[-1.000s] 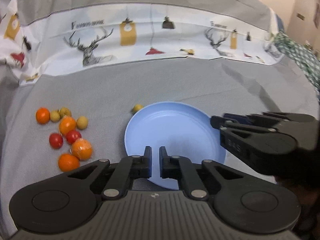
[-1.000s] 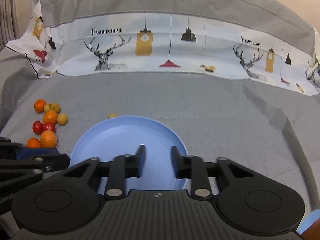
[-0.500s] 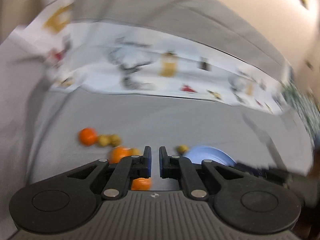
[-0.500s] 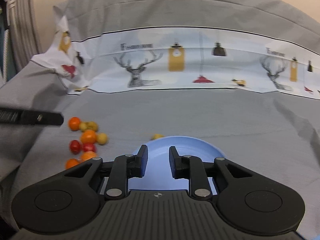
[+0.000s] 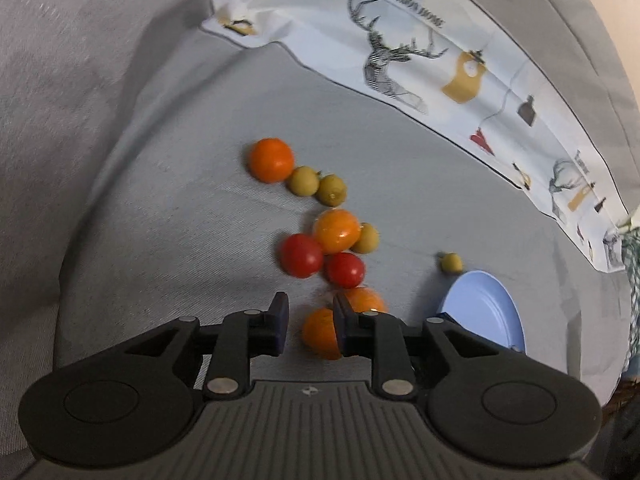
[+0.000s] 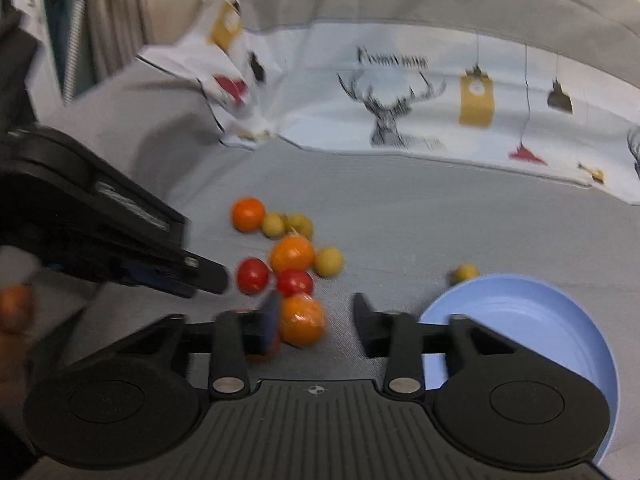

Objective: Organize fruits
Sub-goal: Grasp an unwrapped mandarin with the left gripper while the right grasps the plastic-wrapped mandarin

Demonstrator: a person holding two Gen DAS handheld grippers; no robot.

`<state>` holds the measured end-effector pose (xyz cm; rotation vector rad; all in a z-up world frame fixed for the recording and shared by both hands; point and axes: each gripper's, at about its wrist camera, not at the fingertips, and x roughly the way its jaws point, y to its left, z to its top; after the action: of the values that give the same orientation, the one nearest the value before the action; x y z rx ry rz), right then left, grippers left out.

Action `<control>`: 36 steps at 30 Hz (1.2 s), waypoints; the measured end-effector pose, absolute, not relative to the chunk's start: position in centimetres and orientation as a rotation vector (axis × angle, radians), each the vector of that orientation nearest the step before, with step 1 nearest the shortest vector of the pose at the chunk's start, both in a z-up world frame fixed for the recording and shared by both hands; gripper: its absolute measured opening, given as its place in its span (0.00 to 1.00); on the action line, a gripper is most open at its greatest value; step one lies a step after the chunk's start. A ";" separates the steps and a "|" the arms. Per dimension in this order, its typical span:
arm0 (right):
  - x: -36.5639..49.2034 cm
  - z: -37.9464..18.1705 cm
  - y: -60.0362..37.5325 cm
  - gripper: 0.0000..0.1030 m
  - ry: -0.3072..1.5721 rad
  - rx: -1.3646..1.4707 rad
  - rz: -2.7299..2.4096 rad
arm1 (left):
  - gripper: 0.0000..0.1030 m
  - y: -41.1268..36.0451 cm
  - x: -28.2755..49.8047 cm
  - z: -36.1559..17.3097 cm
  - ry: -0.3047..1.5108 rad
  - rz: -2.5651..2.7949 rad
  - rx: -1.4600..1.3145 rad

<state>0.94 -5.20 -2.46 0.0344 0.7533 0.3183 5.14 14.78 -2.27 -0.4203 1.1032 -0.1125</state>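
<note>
The left hand-held gripper (image 5: 307,326) hung low over the fruit pile, its jaws parted a moderate way, and the nearest orange (image 5: 320,333) sat in the gap, pressed up against the right finger while the left finger stood clear of it, so nothing was clamped! Just past that finger lay a second orange (image 5: 366,299), and beyond it two red tomatoes (image 5: 301,255) touching side by side, with a third orange (image 5: 337,230) and a small yellow-green fruit (image 5: 367,238) snug against them. Farther out, a fourth orange (image 5: 271,159) headed a short row with two more yellow-green fruits (image 5: 305,180). The right hand-held gripper (image 6: 316,316) was spread wide and held nothing, with an orange (image 6: 302,319) sitting just ahead of its left finger. To its right the blue plate (image 6: 520,304) rested on the grey cloth (image 6: 400,216) that covered the worktop, and a lone yellow-green fruit (image 6: 464,272) lay just beside the plate's far rim. From that view the left hand-held gripper's black body came in from the left edge. Along the back ran a white printed cloth (image 6: 400,100) with deer and lamps.
</note>
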 end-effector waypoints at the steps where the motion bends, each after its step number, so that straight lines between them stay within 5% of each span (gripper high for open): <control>1: 1.4 -3.0 -5.1 0.47 0.761 0.056 0.327 | 0.26 14.8 5.4 -2.5 1.108 -0.112 -0.427; 8: 3.7 -5.2 -3.9 0.48 0.805 0.061 0.326 | 0.35 14.3 5.9 -3.2 1.134 -0.128 -0.445; 10: 4.0 -5.5 -4.2 0.37 0.818 0.067 0.320 | 0.37 14.2 6.2 -3.6 1.150 -0.133 -0.458; 15: 3.8 -5.7 -5.2 0.35 0.822 0.084 0.339 | 0.41 13.5 6.6 -4.2 1.167 -0.130 -0.469; 30: -2.6 -2.3 -6.8 0.35 0.825 -0.095 0.408 | 0.41 10.0 6.8 -5.5 1.238 -0.174 -0.297; 36: -3.7 -2.3 -8.0 0.35 0.824 -0.072 0.405 | 0.29 9.2 6.5 -5.2 1.208 -0.168 -0.215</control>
<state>-3.72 -7.98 -2.27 -0.0719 0.8235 0.4046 6.52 9.15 -5.19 -0.2151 1.2084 -0.1682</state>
